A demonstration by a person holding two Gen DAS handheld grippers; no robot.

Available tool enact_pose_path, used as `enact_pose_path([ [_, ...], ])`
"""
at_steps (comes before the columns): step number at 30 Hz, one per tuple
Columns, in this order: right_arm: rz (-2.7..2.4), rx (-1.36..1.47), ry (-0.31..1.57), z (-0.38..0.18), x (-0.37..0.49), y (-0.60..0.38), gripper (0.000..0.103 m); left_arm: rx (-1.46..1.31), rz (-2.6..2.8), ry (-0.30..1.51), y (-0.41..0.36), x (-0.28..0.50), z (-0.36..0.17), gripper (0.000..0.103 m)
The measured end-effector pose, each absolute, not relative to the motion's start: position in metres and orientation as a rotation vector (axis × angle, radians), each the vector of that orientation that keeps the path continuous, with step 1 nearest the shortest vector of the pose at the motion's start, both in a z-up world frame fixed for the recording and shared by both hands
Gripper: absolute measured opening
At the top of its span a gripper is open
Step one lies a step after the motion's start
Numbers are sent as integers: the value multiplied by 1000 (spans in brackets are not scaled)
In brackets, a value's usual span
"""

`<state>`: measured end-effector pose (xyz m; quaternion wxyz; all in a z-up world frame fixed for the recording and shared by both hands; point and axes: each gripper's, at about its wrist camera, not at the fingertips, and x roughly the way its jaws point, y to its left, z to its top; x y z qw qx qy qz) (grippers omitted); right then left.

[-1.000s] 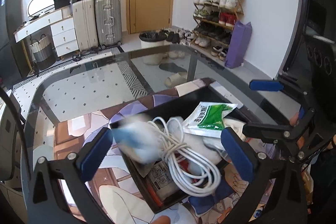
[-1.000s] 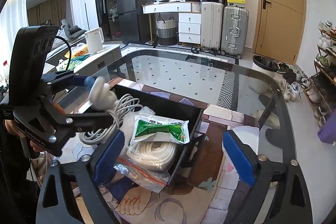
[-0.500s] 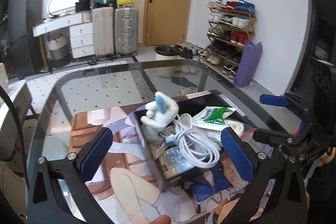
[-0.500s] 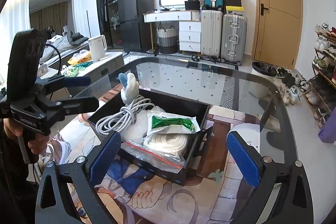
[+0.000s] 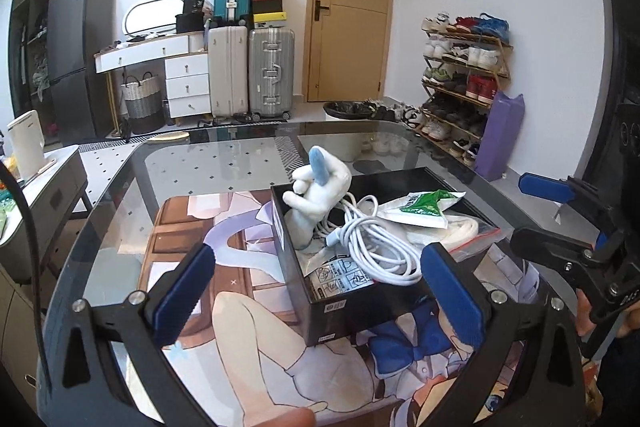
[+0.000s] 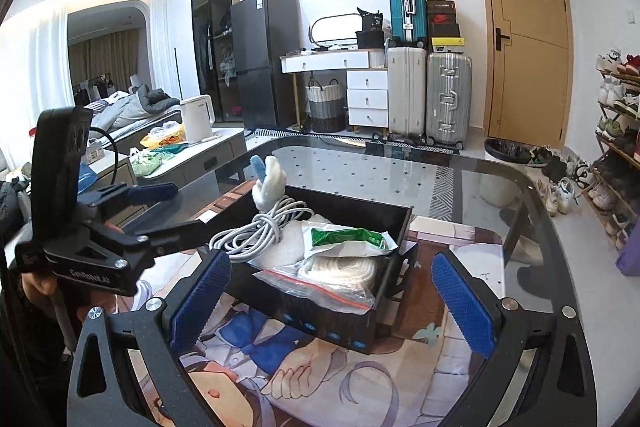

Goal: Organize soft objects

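A black box (image 5: 320, 311) (image 6: 394, 223) sits on a printed mat on the glass table. In it are a white plush toy with a blue ear (image 5: 316, 187) (image 6: 269, 181) leaning at the far-left corner, a coiled white cable (image 5: 376, 247) (image 6: 256, 231), a green-and-white packet (image 5: 420, 209) (image 6: 348, 239) and a bagged white rope (image 6: 340, 269). My left gripper (image 5: 316, 291) is open and empty, just in front of the box. My right gripper (image 6: 328, 291) is open and empty, at the box's near side.
The printed mat (image 5: 248, 339) covers the near part of the glass table (image 5: 224, 163). Suitcases (image 5: 256, 75), a drawer unit, a shoe rack (image 5: 464, 75) and a door stand beyond. A low cabinet with a kettle (image 6: 198, 119) is to the left.
The left gripper let go of the plush toy, which now rests in the box corner, and pulled back and up. The right gripper drew back slightly.
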<state>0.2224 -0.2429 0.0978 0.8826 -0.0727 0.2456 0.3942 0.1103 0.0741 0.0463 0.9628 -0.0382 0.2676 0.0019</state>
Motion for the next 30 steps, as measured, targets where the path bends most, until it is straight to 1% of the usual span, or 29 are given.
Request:
enact_pose_path([
  [11, 813, -126, 458, 88, 219, -246, 102, -92, 37, 498, 77, 111, 31, 103],
  [18, 792, -132, 437, 79, 219, -247, 102, -98, 43, 492, 80, 112, 30, 103],
  [30, 819, -86, 408, 81, 216, -259, 102, -89, 52, 489, 79, 112, 30, 103],
])
